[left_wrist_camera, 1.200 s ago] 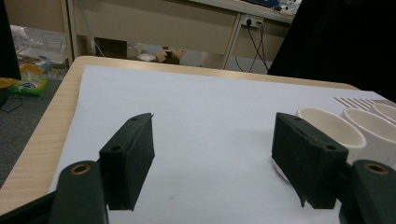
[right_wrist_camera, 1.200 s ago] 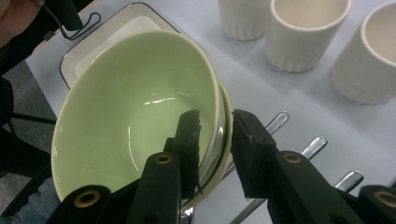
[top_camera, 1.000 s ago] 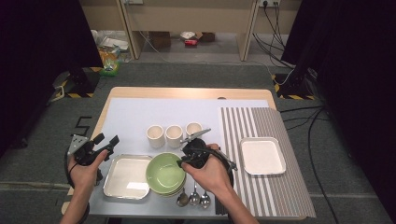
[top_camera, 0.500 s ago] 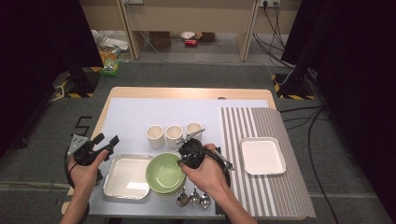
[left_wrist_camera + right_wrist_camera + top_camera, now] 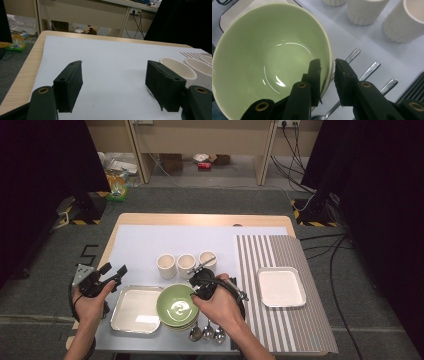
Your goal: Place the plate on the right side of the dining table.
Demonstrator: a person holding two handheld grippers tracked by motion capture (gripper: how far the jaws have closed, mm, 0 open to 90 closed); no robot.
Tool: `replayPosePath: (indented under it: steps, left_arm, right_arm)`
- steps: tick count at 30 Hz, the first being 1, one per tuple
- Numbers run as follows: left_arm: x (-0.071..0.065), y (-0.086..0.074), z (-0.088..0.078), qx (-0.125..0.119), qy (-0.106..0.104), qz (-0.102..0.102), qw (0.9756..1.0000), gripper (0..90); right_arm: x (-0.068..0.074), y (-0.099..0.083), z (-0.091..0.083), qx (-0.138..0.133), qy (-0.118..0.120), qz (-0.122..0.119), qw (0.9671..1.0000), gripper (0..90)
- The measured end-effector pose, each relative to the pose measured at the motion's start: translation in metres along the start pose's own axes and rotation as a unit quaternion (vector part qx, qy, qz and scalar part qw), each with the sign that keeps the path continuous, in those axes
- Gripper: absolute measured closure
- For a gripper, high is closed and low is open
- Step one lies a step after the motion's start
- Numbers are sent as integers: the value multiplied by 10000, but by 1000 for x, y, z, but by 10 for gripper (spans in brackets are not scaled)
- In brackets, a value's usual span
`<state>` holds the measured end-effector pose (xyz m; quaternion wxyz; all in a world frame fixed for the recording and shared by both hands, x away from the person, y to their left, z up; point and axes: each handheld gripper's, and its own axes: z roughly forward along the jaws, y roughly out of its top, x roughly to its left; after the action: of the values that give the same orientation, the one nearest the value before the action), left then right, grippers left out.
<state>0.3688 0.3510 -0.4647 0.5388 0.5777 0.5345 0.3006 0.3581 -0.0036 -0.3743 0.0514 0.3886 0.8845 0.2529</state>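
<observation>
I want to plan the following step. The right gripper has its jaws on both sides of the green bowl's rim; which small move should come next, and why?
Probably close the right gripper on the rim of the green bowl. One jaw sits inside the rim, the other outside, with a gap on the outer side, so the bowl looks not yet clamped. Lifting now could let it slip onto the spoons lying beside it.

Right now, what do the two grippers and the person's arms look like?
Both the left gripper and the right gripper are black, with flat blocky textured jaws and brass-ringed pivot holes. The left carries a grey three-cornered plate; black cables trail from each. The forearms are bare, with no sleeves in view.
</observation>
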Motion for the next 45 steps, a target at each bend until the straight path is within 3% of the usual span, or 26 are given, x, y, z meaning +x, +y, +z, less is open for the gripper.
replayPosePath:
  steps: [3, 10, 12, 18, 26, 34, 45]
  left_arm:
    - [0, 0, 0, 10, -2, 2, 10000, 291]
    - [1, 0, 0, 11, 14, 5, 10000, 292]
    - [1, 0, 0, 13, 16, 5, 10000, 292]
    - [2, 0, -1, 7, 41, -7, 10000, 292]
    - [2, 0, -1, -6, 50, -18, 10000, 292]
    - [2, 0, -1, -6, 55, -23, 10000, 292]
    - [3, 0, -1, -7, 64, -30, 10000, 292]
  right_arm:
    - [1, 0, 2, 90, 32, -32, 9999, 775]
    - [6, 4, 2, 152, -240, -4, 9996, 835]
    - [6, 6, 0, 24, -192, 80, 9998, 857]
    - [7, 9, 0, 24, -228, 90, 9997, 865]
    - [6, 8, -7, -210, -245, 133, 9994, 861]
    - [5, 9, -21, -527, -91, 178, 9984, 863]
    - [-4, 11, -38, -828, -145, 230, 9962, 865]
